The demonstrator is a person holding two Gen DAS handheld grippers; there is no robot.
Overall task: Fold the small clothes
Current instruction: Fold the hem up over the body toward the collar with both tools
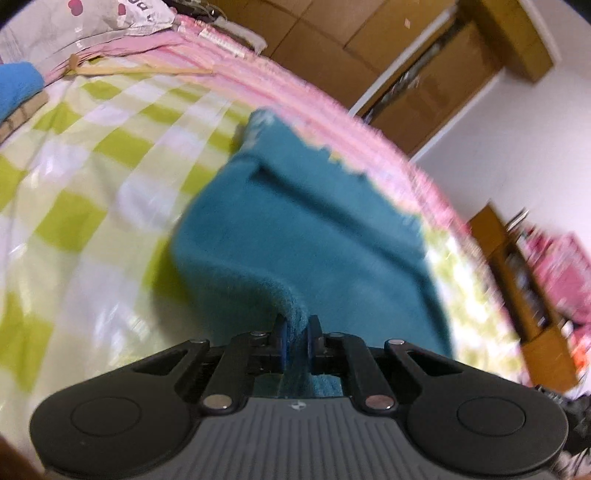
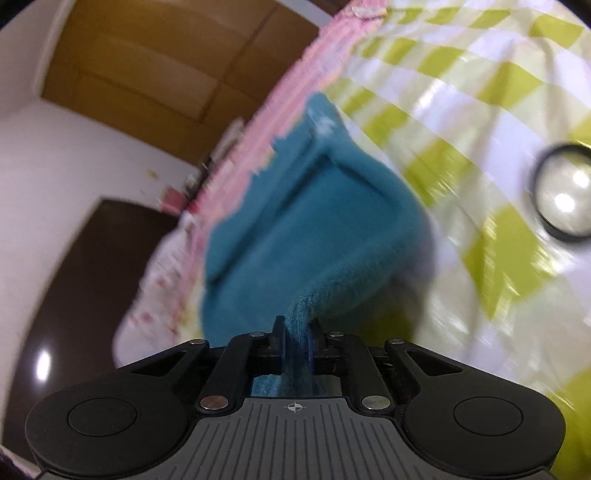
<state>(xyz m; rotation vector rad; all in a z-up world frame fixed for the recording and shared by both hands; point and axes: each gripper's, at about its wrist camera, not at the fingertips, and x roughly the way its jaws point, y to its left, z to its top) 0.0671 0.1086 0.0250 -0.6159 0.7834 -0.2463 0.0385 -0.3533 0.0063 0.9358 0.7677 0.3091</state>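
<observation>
A teal fleece garment (image 1: 303, 225) lies on a bed with a green-and-white checked cover (image 1: 74, 206). My left gripper (image 1: 297, 332) is shut on a near edge of the garment, which rises in a ridge into the jaws. In the right wrist view the same teal garment (image 2: 295, 221) stretches away toward the bed's pink edge. My right gripper (image 2: 298, 332) is shut on another near edge of it, lifted off the checked cover (image 2: 480, 122). Both views are blurred by motion.
A blue folded cloth (image 1: 18, 85) lies at the far left of the bed near a patterned pillow (image 1: 110, 22). A pink fringe (image 1: 332, 110) runs along the bed's far side. A round black-rimmed lens (image 2: 563, 192) lies on the cover at right. Wooden wardrobes (image 1: 406, 55) stand behind.
</observation>
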